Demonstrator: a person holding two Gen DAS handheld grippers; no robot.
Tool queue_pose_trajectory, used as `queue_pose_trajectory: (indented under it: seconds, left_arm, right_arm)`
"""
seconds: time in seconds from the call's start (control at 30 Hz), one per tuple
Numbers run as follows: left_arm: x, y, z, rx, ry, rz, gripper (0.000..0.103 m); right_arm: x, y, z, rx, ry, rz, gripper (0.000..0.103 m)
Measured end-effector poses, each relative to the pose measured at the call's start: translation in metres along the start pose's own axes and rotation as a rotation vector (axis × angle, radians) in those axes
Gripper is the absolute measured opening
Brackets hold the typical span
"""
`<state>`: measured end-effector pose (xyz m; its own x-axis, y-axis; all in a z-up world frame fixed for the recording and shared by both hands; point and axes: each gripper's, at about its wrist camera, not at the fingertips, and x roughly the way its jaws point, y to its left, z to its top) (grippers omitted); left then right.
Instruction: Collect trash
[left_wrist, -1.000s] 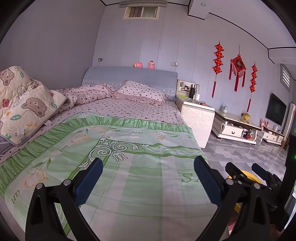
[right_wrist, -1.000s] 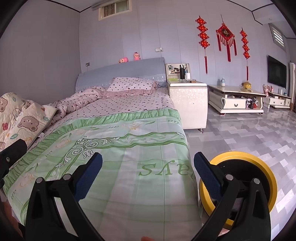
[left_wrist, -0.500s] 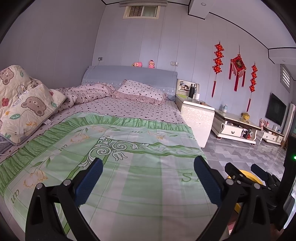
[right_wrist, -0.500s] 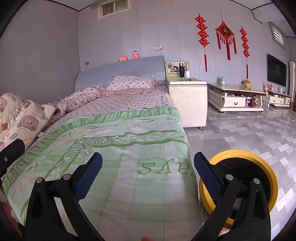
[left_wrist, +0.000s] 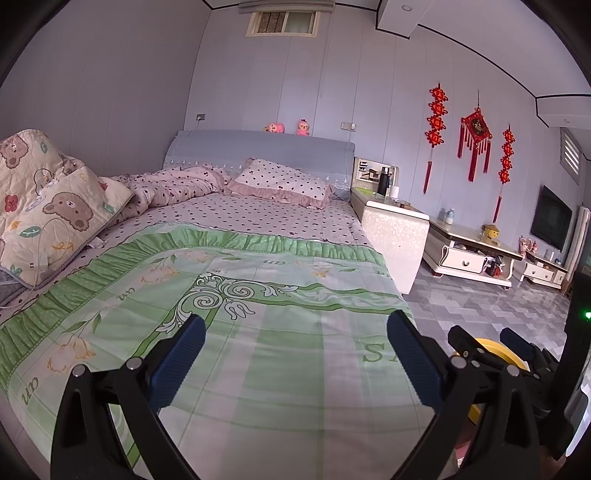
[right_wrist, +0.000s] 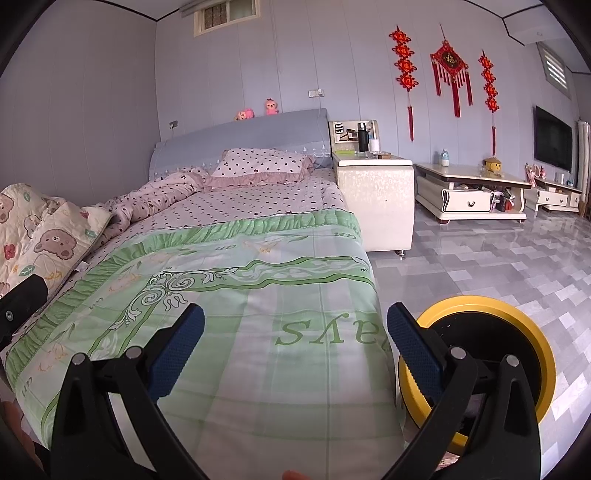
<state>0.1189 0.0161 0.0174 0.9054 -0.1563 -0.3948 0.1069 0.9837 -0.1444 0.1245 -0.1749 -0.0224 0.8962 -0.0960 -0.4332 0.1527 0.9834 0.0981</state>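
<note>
Both grippers held wide over the foot of the bed, nothing gripped, no trash in sight

The left gripper (left_wrist: 295, 354) and right gripper (right_wrist: 295, 347) are each spread apart and empty above the green quilt (right_wrist: 258, 295). The yellow-rimmed bin (right_wrist: 480, 306) stands on the floor at lower right of the right wrist view, just beside the bed, partly behind the right finger. No piece of trash can be made out on the quilt or the grey tiles (right_wrist: 498, 251). Likely risks: a low sweep snags the loose quilt, a finger knocks the bin over, or bedside items on the white cabinet (right_wrist: 373, 177) are mistaken for trash
</note>
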Motion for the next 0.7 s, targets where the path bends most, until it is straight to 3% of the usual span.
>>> queue_pose_trajectory:
  seconds: [0.7]
  left_arm:
    - [0.0008, -0.0015, -0.0010, 0.001, 0.003, -0.001, 0.095]
  right_arm:
    - [0.0034, 0.0005, -0.0011, -0.002, 0.011, -0.003, 0.095]
